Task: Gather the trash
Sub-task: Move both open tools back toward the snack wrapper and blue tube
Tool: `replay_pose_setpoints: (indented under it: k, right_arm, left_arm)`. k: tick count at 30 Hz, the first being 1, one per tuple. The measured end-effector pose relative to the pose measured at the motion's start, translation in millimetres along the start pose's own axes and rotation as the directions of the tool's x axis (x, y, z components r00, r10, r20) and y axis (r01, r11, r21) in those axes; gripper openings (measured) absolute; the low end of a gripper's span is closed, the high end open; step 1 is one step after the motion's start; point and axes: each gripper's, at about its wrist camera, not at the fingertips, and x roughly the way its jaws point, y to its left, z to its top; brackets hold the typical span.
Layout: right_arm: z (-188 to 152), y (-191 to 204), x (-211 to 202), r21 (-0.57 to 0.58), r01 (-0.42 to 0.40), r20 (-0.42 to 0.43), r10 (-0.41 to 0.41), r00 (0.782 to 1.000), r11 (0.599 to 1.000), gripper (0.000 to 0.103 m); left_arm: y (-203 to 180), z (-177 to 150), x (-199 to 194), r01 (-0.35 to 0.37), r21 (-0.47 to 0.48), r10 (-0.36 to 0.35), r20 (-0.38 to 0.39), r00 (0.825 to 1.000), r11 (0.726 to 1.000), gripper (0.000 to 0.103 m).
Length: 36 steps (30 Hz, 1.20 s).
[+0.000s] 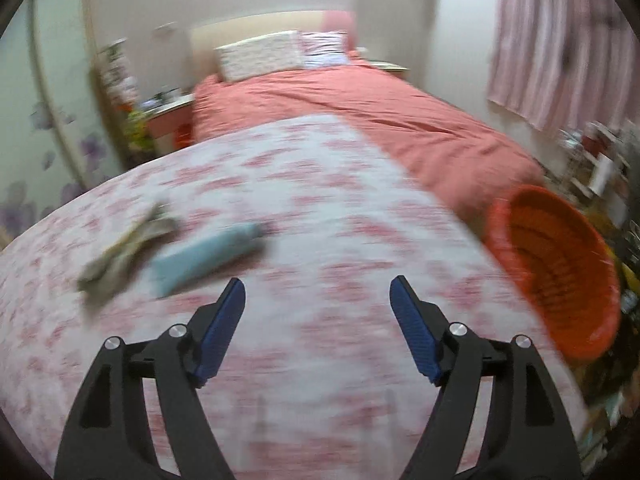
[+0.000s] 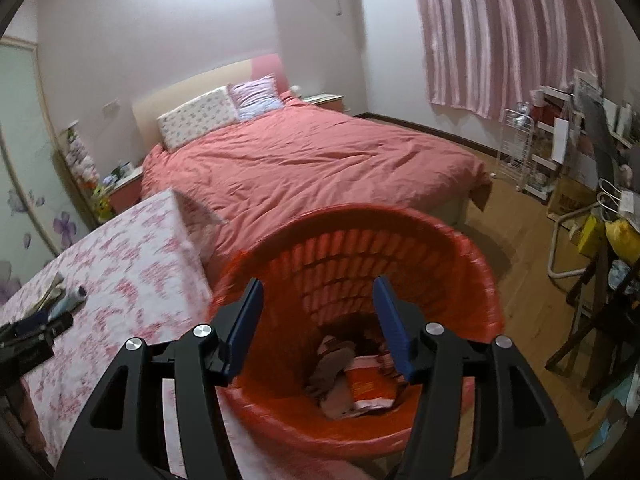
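**Both grippers empty, trash in basket**

On the counter (image 1: 320, 200), a crumpled wrapper (image 1: 124, 248) and blue tube (image 1: 208, 256) lie near its left edge. The left gripper (image 1: 318, 304) gapes empty. Off the right edge, the right gripper (image 2: 318, 304) hangs parted over the orange basket (image 2: 460, 248) holding trash (image 2: 352, 380).

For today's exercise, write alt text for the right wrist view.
The open right gripper hangs over a red plastic mesh basket holding crumpled brown and orange wrappers. A pink floral-covered table stands left, a pink-quilted bed behind.
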Motion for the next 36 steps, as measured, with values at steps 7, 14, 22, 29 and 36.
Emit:
replay_pose_setpoints:
  k: [7, 14, 22, 29, 36]
  right_arm:
    - [-13, 52, 4, -0.078, -0.071, -0.045, 0.068, 0.997, 0.994, 0.060]
    - [-22, 91, 10, -0.126, -0.129, -0.089, 0.119, 0.989, 0.984, 0.060]
    - [-27, 118, 20, -0.155, -0.164, -0.134, 0.144, 0.980, 0.974, 0.060]
    - [-31, 137, 22, -0.155, -0.196, -0.159, 0.171, 0.972, 0.968, 0.060]
    - [-36, 179, 36, -0.157, -0.276, -0.227, 0.237, 0.945, 0.948, 0.060]
  left_arm:
    - [104, 4, 1, -0.218, -0.124, 0.221, 0.010, 0.975, 0.968, 0.075]
    - [152, 18, 39, -0.288, -0.127, 0.282, -0.063, 0.957, 0.949, 0.080]
    - [161, 21, 74, -0.299, -0.114, 0.284, -0.134, 0.949, 0.947, 0.070]
    - [176, 20, 76, -0.301, -0.175, 0.275, -0.156, 0.949, 0.938, 0.031]
    - [214, 0, 54, -0.367, -0.263, 0.327, -0.181, 0.927, 0.893, 0.027]
